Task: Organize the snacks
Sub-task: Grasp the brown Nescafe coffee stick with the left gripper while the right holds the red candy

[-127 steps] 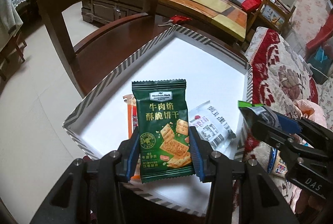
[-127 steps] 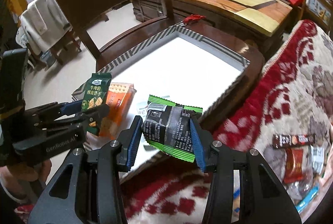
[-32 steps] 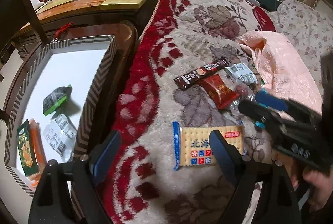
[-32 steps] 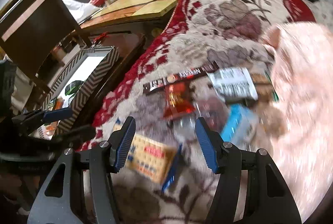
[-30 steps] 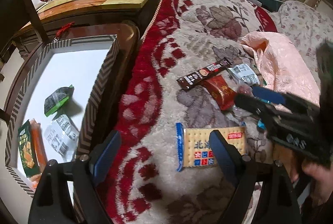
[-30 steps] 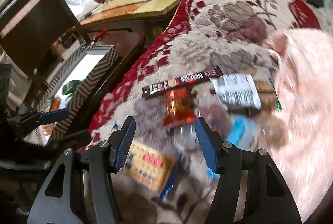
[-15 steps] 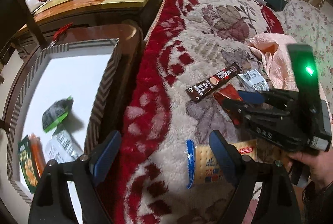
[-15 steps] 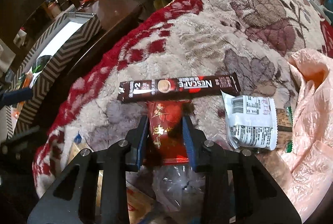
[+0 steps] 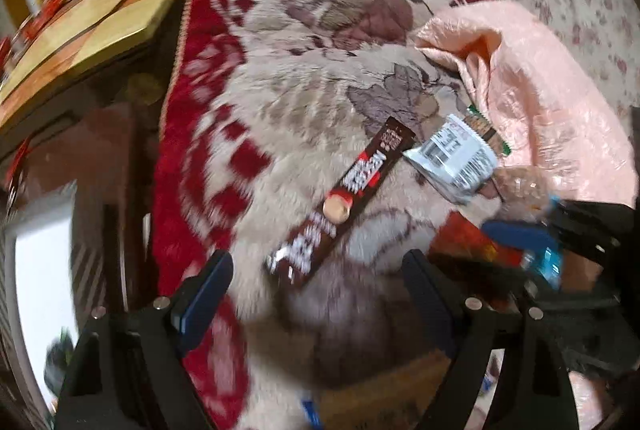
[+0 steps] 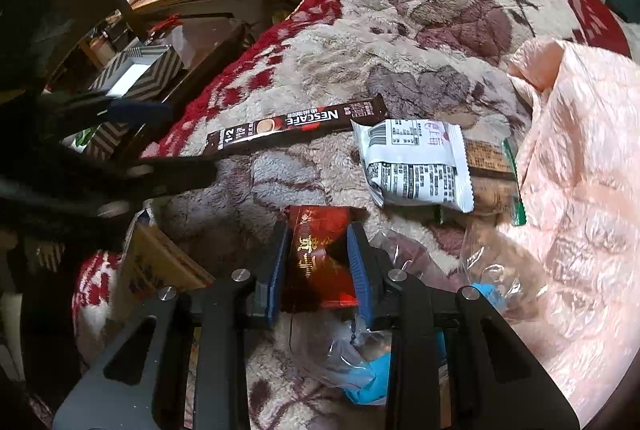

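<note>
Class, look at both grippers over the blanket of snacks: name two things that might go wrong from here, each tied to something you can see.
1. The right gripper pinches only the red packet's near end, above clear wrappers; it may slip when lifted.
2. The left gripper is open over the coffee stick, close to the right gripper; they may bump.

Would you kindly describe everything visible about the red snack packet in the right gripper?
The red snack packet is a small glossy foil-like sachet, deep red with gold lettering and a crimped top edge. It is clamped between the blue pads of the right gripper, which is shut on its sides, its top edge pointing away from the camera. Beneath it lie the floral blanket and a crinkled clear wrapper.
</note>
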Action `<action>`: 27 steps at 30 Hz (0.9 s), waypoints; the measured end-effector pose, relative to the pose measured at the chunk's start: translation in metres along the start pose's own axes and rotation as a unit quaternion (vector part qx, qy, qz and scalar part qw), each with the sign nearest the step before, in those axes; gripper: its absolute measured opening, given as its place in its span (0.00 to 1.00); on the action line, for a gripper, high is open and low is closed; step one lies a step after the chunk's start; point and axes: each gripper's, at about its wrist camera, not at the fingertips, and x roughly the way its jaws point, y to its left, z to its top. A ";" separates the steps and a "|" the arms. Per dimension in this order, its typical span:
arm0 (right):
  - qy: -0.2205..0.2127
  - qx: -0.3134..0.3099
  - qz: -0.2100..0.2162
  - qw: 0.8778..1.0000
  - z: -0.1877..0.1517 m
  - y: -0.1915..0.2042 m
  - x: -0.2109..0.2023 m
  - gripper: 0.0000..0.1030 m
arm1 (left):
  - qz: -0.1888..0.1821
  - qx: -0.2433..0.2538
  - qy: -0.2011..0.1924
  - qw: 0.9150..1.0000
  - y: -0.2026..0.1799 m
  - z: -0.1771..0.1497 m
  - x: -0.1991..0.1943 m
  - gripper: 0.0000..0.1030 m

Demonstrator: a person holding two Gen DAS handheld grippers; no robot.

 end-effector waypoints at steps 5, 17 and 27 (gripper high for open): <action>0.004 -0.005 0.003 1.000 -0.001 0.002 0.002 0.28 | -0.013 0.044 0.028 0.999 -0.008 0.016 0.028 0.85; 0.050 -0.066 0.000 0.997 0.010 0.012 0.017 0.46 | -0.011 0.075 0.031 0.997 -0.014 0.027 0.049 0.80; 0.035 -0.057 -0.014 0.998 0.002 0.014 0.012 0.31 | 0.000 0.066 0.008 0.998 -0.013 0.012 0.031 0.21</action>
